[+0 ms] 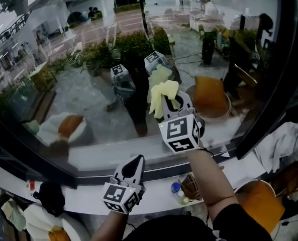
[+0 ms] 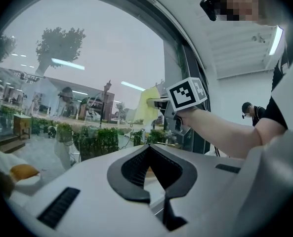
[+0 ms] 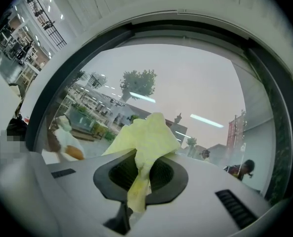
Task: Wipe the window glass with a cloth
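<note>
The window glass [image 1: 83, 92] fills the head view and shows reflections. A yellow cloth [image 1: 162, 95] sticks up from my right gripper [image 1: 172, 102], which is shut on it. The cloth meets its own reflection, so it looks pressed to the pane. In the right gripper view the cloth [image 3: 145, 135] bunches out of the shut right gripper [image 3: 140, 158] in front of the glass [image 3: 200, 83]. My left gripper [image 1: 135, 163] hangs lower, over the sill, shut and holding nothing. The left gripper view shows the shut left gripper [image 2: 148, 148], with the right gripper's marker cube [image 2: 187, 94] and the cloth [image 2: 147, 101] up ahead.
A white sill [image 1: 88, 197] runs below the glass, carrying small bottles [image 1: 177, 190] and a brown basket [image 1: 191, 186]. A black window frame [image 1: 272, 89] stands at right, with white fabric [image 1: 279, 143] and an orange round seat [image 1: 259, 201] beyond. A dark object [image 1: 51, 197] sits at lower left.
</note>
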Tool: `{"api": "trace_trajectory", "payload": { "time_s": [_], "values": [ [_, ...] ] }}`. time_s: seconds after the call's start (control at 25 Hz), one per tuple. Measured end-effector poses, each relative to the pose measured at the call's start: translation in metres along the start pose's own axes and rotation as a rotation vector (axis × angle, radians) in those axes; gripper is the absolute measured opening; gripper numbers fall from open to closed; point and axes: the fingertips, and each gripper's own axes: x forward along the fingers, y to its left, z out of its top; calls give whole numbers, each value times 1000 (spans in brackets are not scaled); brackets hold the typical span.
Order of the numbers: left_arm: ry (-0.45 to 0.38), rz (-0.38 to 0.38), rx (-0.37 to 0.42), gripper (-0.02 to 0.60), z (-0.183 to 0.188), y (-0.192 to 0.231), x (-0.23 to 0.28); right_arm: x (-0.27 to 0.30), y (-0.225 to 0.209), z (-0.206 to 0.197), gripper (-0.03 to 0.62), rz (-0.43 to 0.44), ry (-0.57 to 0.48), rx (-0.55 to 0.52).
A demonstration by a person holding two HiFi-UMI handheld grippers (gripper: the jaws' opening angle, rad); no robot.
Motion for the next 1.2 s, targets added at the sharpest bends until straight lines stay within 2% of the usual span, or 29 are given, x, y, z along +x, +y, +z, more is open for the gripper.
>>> {"api": "trace_trajectory", "payload": {
  "time_s": [0.32, 0.8, 1.2],
  "values": [
    [11, -33, 7, 8, -1, -39, 33, -18, -52, -33, 43, -36, 26, 13],
    [30, -75, 24, 8, -3, -72, 70, -35, -110, -67, 44, -92, 44, 20],
    [39, -138, 35, 8, -7, -125, 126, -63, -191, -127, 43, -174, 101, 35]
  ]
}}
